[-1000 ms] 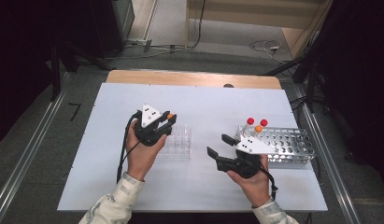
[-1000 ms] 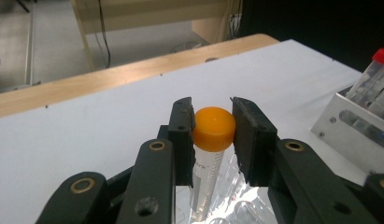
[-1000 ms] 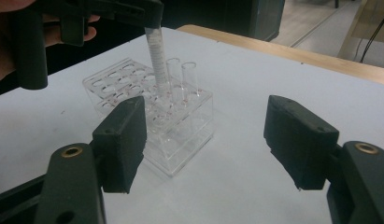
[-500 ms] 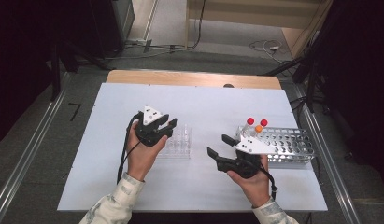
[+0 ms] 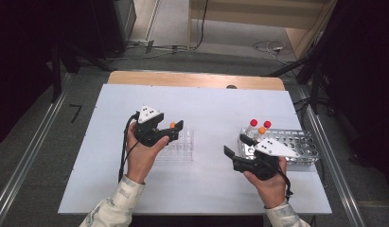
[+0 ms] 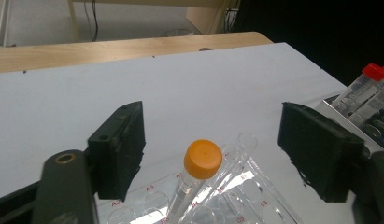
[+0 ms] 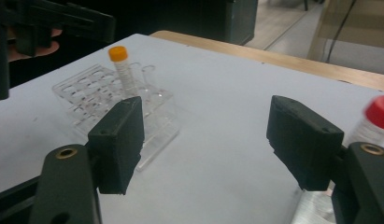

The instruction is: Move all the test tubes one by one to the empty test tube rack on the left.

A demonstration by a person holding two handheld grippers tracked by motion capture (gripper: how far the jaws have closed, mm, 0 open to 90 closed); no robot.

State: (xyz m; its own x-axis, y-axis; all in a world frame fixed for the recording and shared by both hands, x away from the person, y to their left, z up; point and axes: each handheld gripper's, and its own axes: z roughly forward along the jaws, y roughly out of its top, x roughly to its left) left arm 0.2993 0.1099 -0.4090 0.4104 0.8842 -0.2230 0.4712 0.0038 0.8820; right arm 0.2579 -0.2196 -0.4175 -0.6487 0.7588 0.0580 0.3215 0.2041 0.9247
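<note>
My left gripper (image 5: 175,131) sits over the far right part of the clear rack (image 5: 179,150), left of table centre; its jaws have just been opening and now stand spread with the orange-capped tube (image 6: 199,173) between them, untouched and standing slightly tilted in a rack hole. My right gripper (image 5: 235,145) is near the right side, jaws spread with nothing between them, just left of the metal rack (image 5: 303,142). That rack holds two red-capped tubes (image 5: 253,125) and another orange-capped one (image 5: 261,131) at its far left corner.
</note>
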